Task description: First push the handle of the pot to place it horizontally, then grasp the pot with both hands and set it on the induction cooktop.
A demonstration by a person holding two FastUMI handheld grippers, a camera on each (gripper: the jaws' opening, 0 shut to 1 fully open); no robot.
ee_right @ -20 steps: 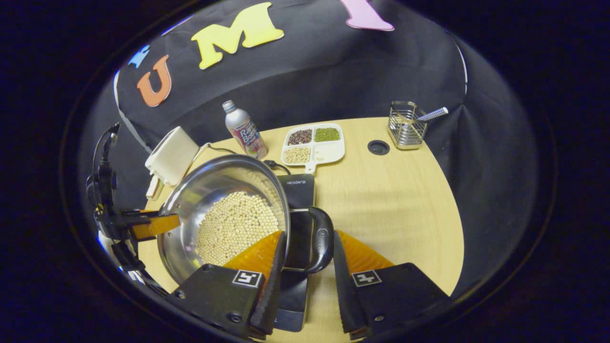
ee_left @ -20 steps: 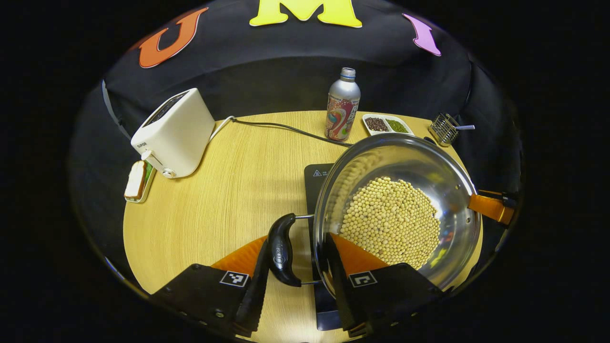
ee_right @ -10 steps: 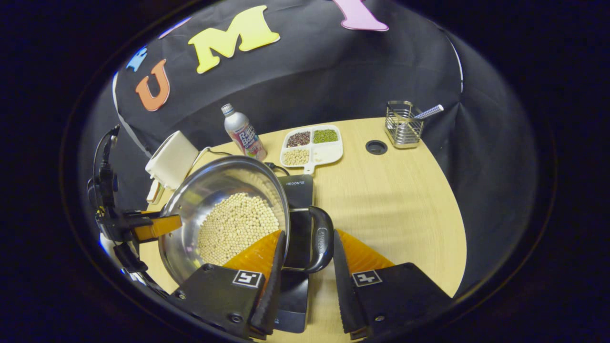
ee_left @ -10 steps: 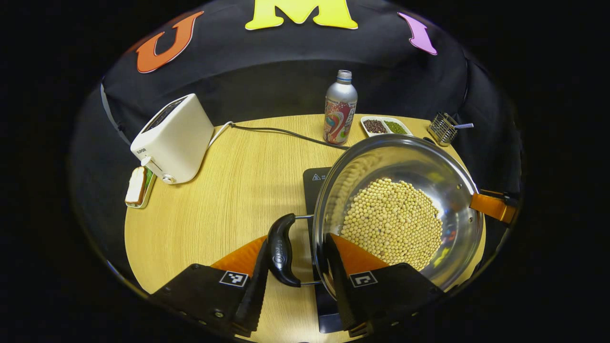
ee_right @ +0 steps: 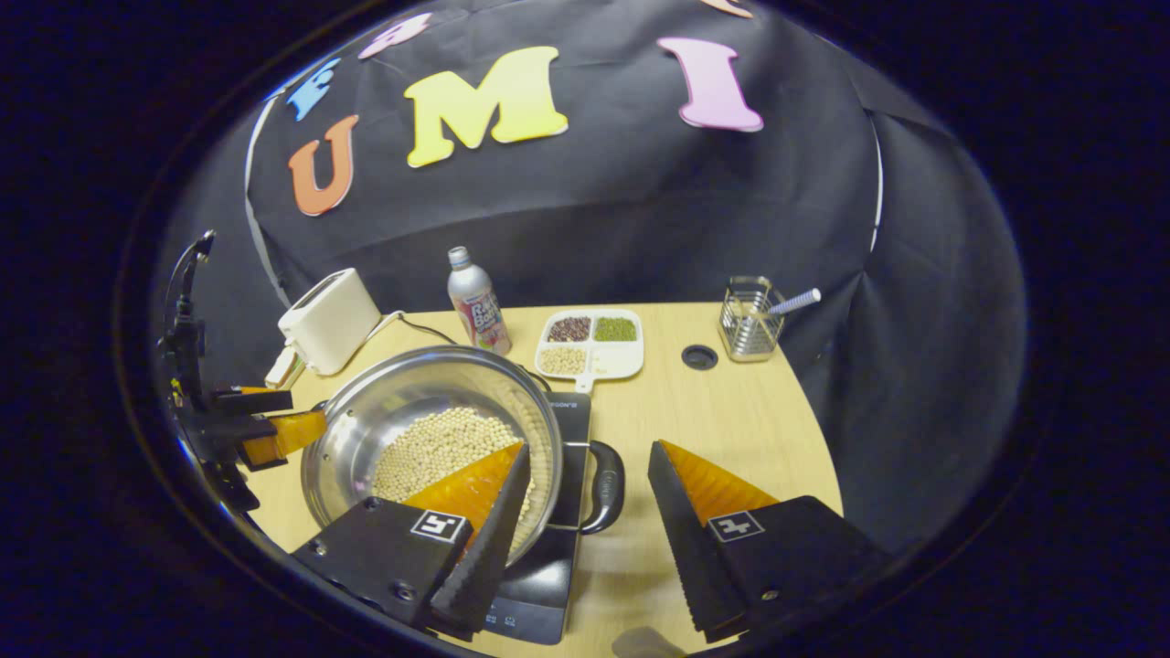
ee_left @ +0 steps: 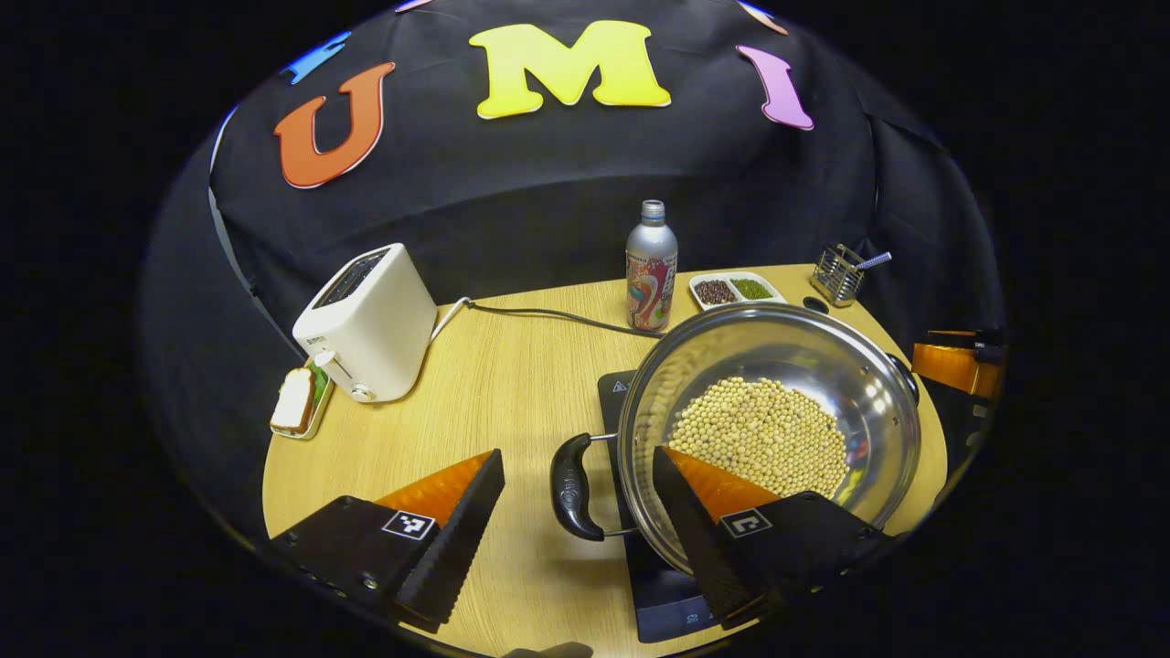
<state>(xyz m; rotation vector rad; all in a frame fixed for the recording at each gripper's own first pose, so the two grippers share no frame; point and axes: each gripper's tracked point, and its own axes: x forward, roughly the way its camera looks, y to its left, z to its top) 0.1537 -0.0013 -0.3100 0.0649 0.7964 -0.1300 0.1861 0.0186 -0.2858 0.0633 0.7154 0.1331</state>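
Note:
A steel pot [ee_left: 704,361] holding soybeans [ee_left: 763,437] rests on the black induction cooktop [ee_left: 663,594]. Its black side handle [ee_left: 570,475] lies level, pointing at me between the spread fingers of my left gripper [ee_left: 576,457], which is open and touches nothing. In the right gripper view the pot [ee_right: 384,402] sits on the cooktop [ee_right: 539,585], and the opposite handle [ee_right: 608,484] lies in the gap of my right gripper [ee_right: 588,450], also open. The left gripper [ee_right: 265,431] shows beyond the pot's far side.
On the round wooden table [ee_left: 512,366] stand a white toaster [ee_left: 370,320] with its cord, bread on a small plate [ee_left: 294,411], a bottle [ee_left: 651,270], a divided dish of beans [ee_right: 590,343] and a wire holder [ee_right: 749,324]. A cable hole [ee_right: 699,356] lies behind.
Both grippers opened wider off the pot's handles and drew back and up. The pot, held tilted above the cooktop before, now sits flat on it.

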